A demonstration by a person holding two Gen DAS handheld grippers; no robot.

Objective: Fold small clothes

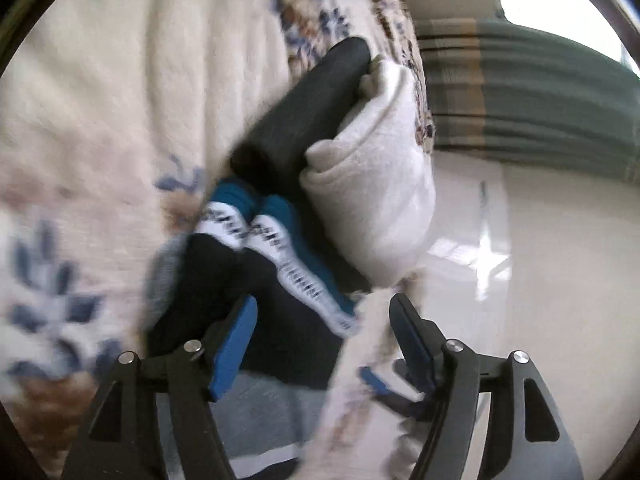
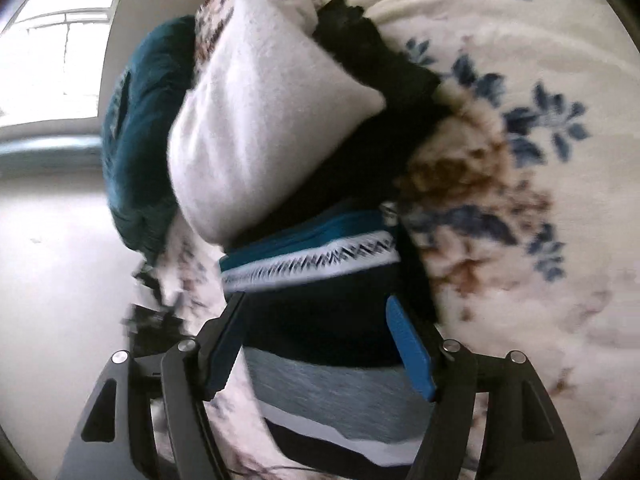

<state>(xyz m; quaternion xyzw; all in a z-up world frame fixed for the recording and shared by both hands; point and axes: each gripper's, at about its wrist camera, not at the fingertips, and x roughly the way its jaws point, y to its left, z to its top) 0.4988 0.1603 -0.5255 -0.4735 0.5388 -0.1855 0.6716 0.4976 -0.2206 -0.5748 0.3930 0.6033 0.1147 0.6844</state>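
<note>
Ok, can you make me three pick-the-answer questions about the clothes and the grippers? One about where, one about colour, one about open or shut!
1. Where does the fluffy white folded cloth lie?
A. on the floor
B. on the floral blanket, beside the dark clothes
C. in a basket

2. What colour is the band above the white zigzag stripe on the dark patterned sock?
A. teal
B. red
C. yellow

3. How is the right gripper?
A. shut tight on the white cloth
B. out of sight
C. open, with the sock between its blue pads

Answers: 1 B, it rests on the blanket by the dark clothes. 2 A, teal sits above the stripe. 3 C, the pads stand apart.
</note>
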